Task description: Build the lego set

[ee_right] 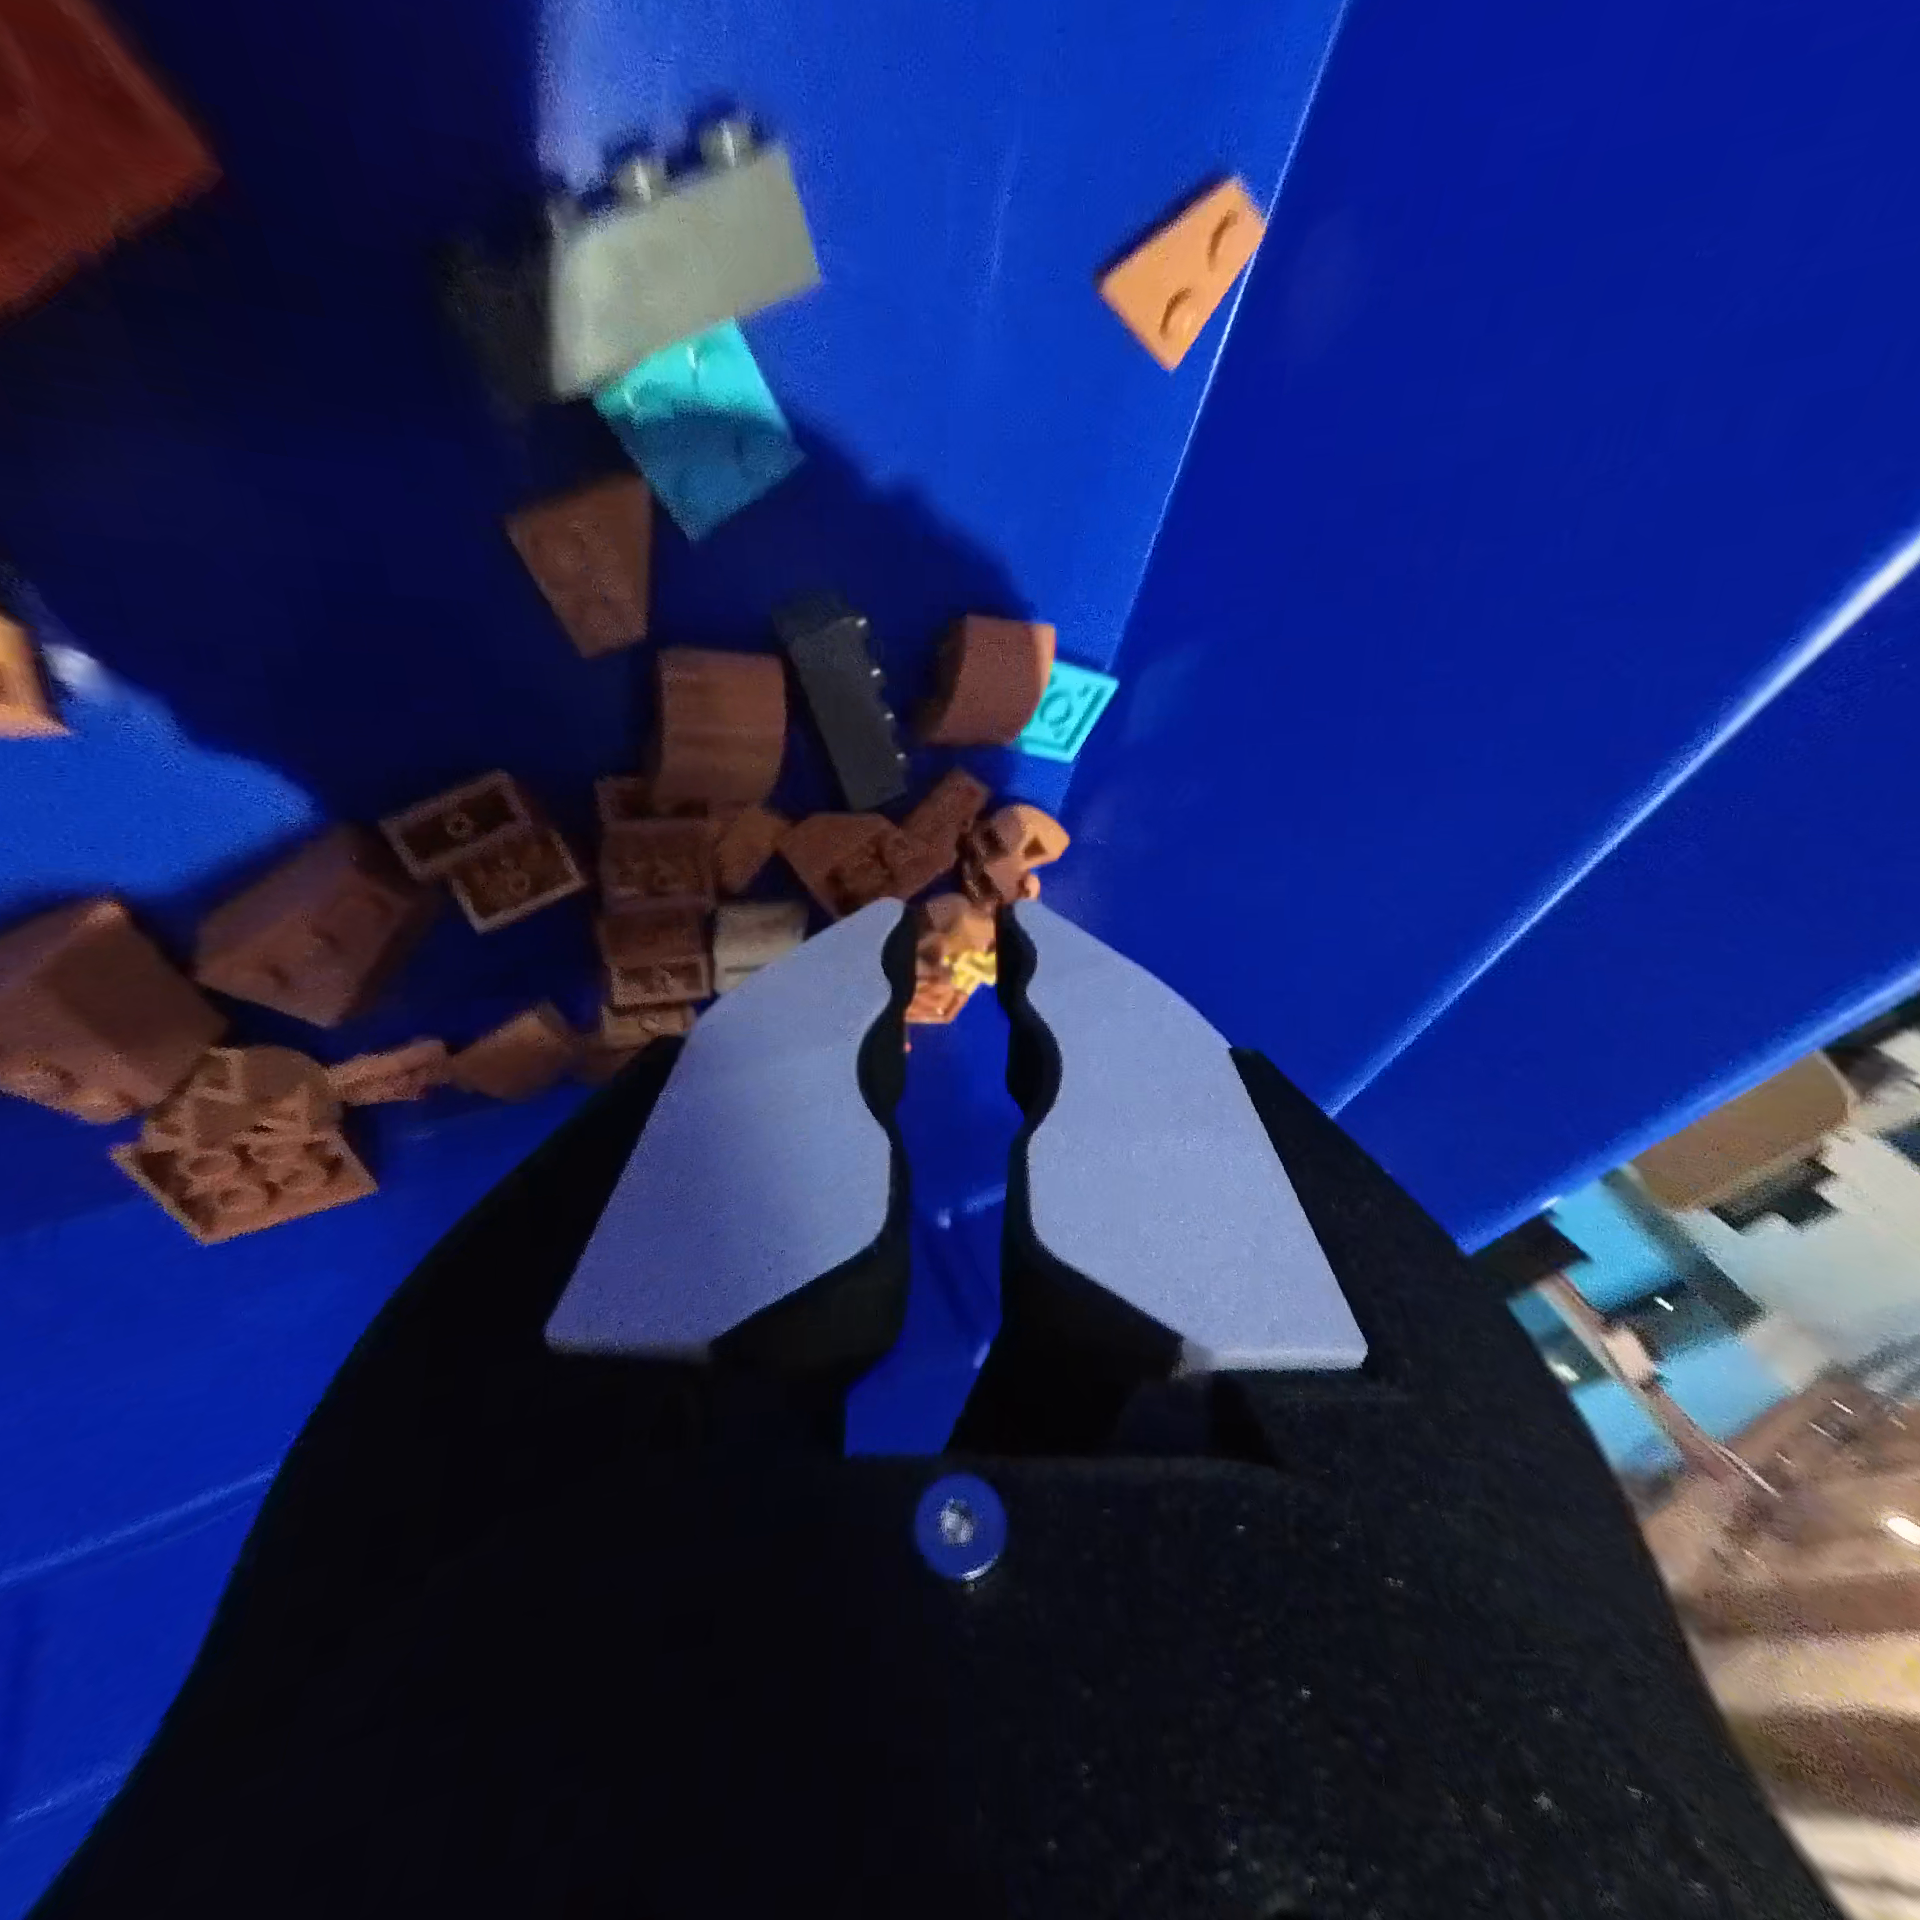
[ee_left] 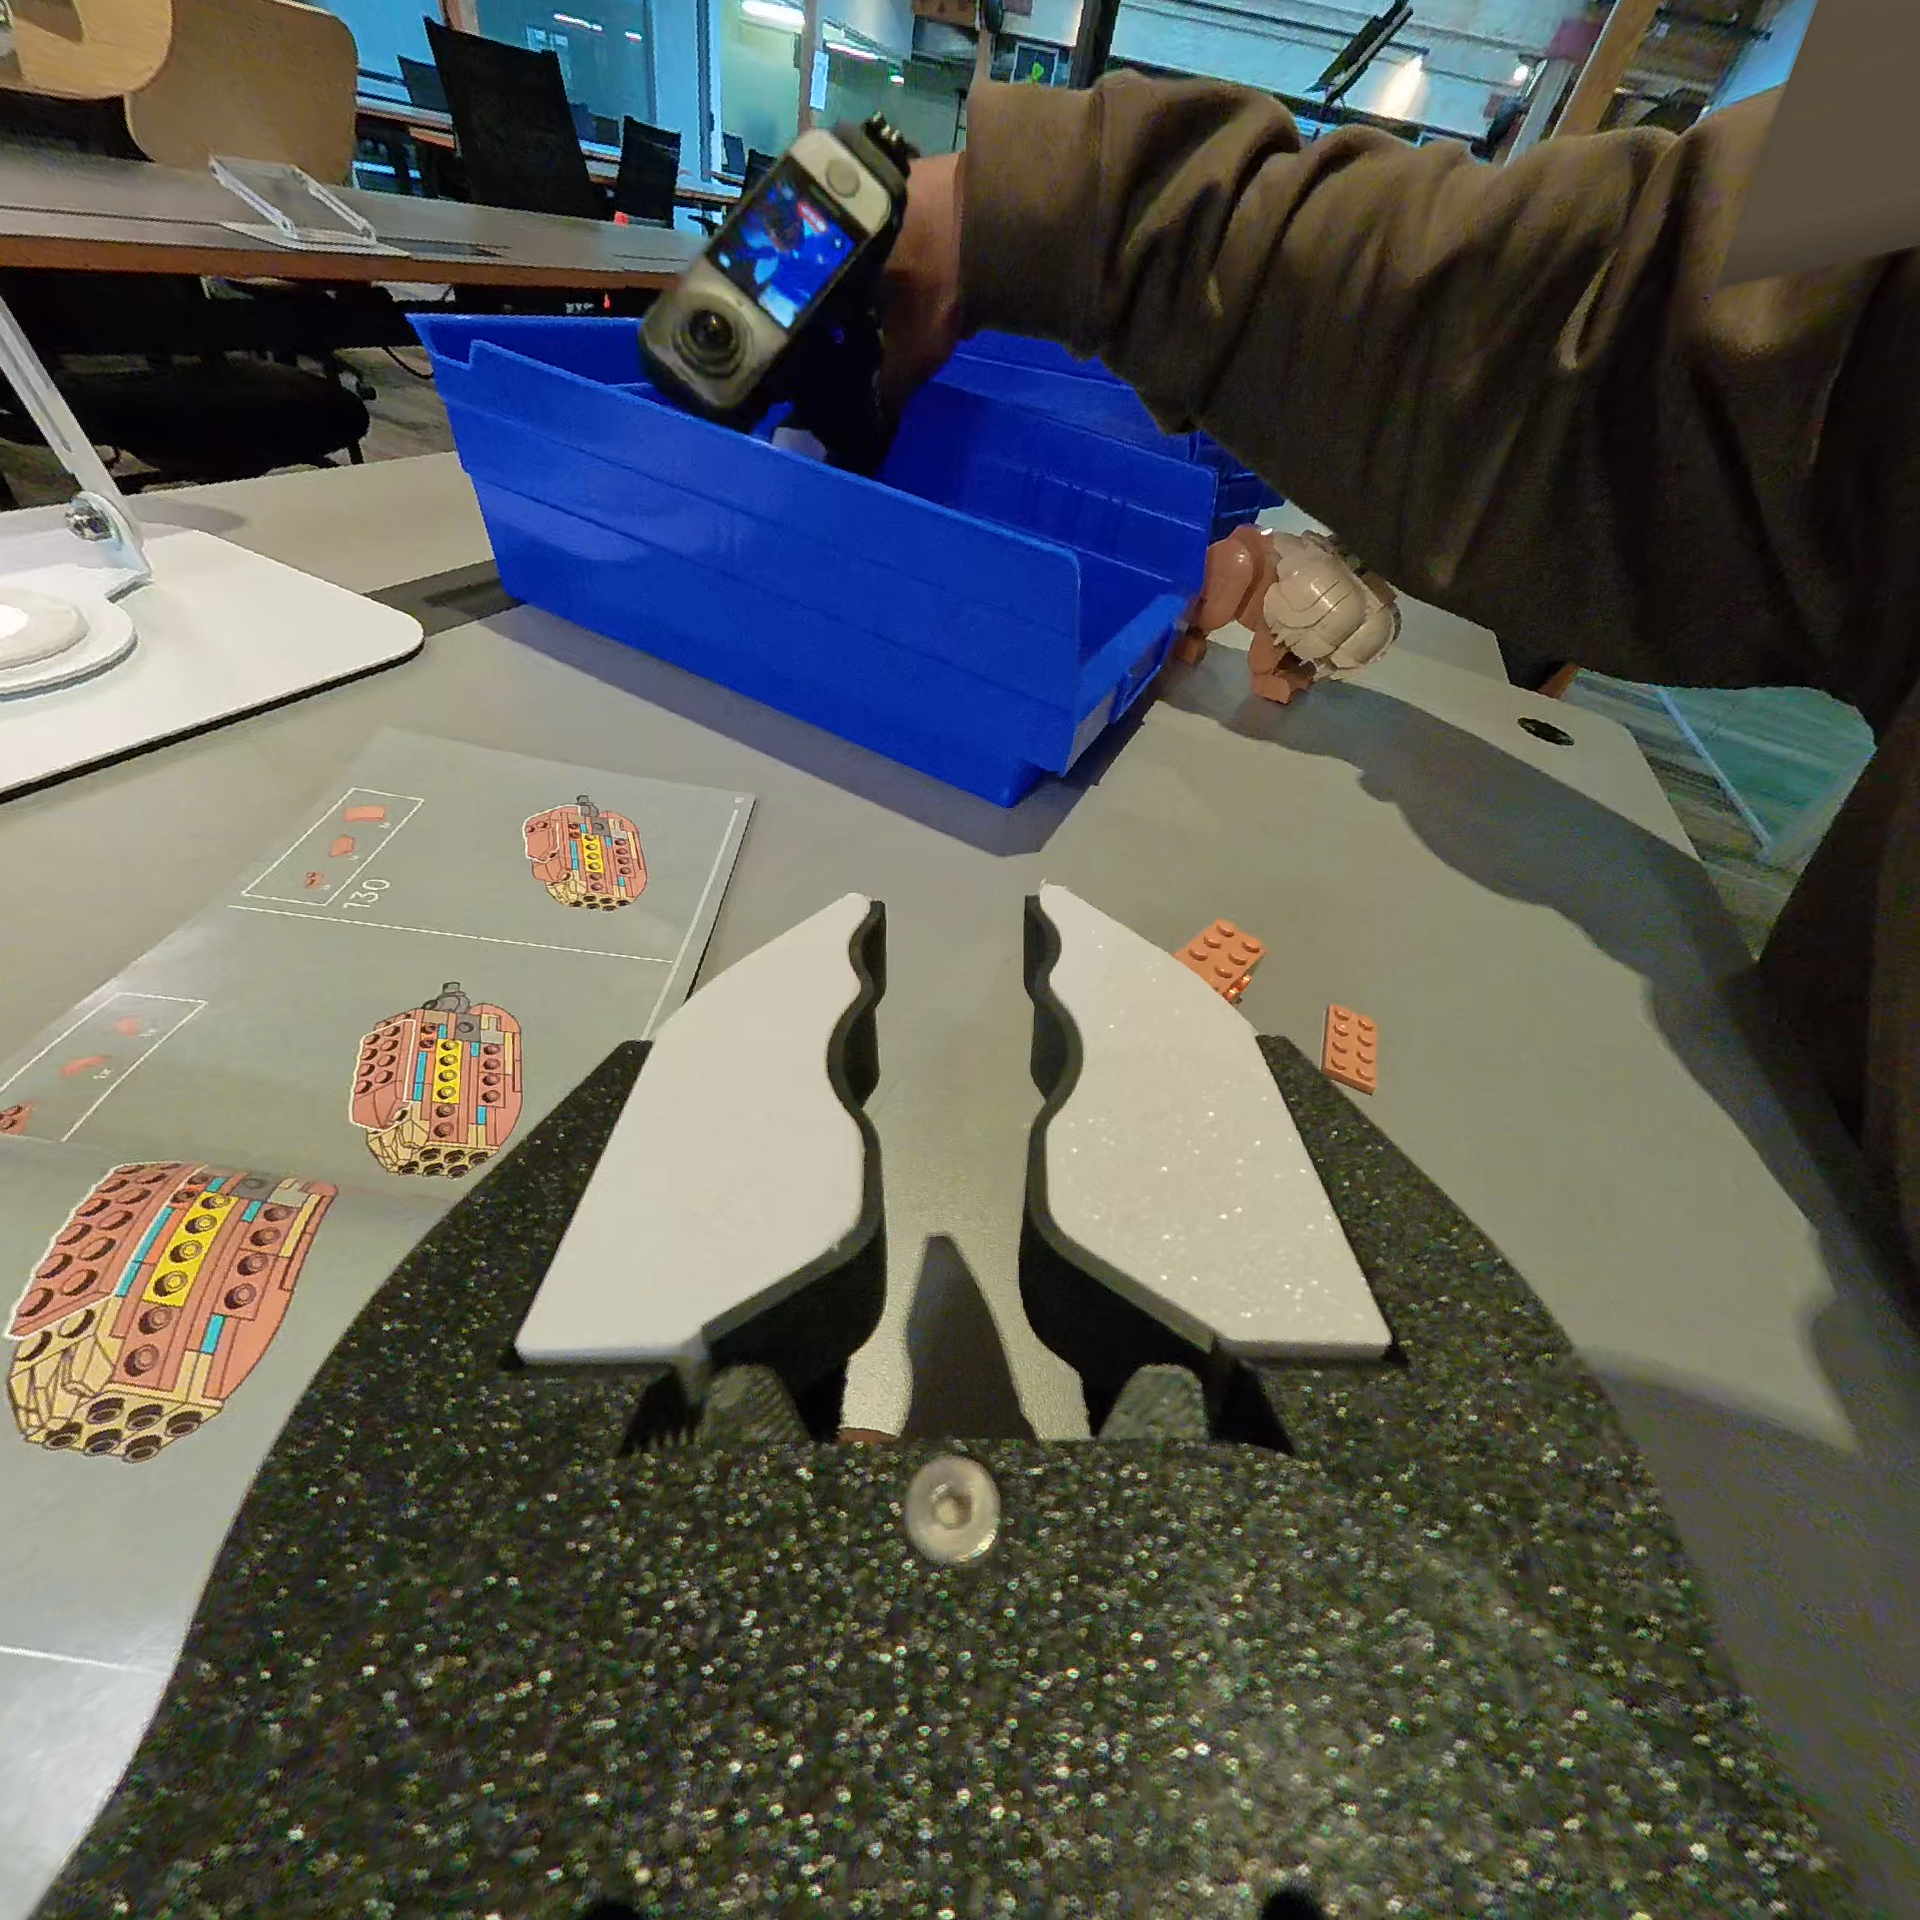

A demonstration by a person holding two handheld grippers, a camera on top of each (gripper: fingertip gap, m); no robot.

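My left gripper (ee_left: pixel 954 920) is open and empty, low over the grey table (ee_left: pixel 1195 810). Two small brown plates (ee_left: pixel 1221 954) (ee_left: pixel 1351 1047) lie just right of its fingers. The open instruction booklet (ee_left: pixel 416 997) lies to the left. A partly built brown and grey model (ee_left: pixel 1304 613) stands behind the blue bin (ee_left: pixel 831 623). My right gripper (ee_right: pixel 956 920) is down inside the bin, its jaws closed on a small brown piece (ee_right: pixel 948 961) by the bin's divider wall (ee_right: pixel 1455 623). Its fingertips are hidden in the left wrist view; only its camera (ee_left: pixel 769 281) shows.
Several loose brown bricks (ee_right: pixel 312 925), a grey brick (ee_right: pixel 675 260), a dark brick (ee_right: pixel 847 707) and a turquoise plate (ee_right: pixel 707 436) lie on the bin floor. A white stand base (ee_left: pixel 156 644) sits at the far left. A person's dark sleeve (ee_left: pixel 1455 312) reaches over the bin. Tip to tip, the grippers are about 40 centimetres apart. The grey brick (ee_right: pixel 675 260) is closer to my right gripper, around 9 centimetres from its tips; the left tips are 30 centimetres off.
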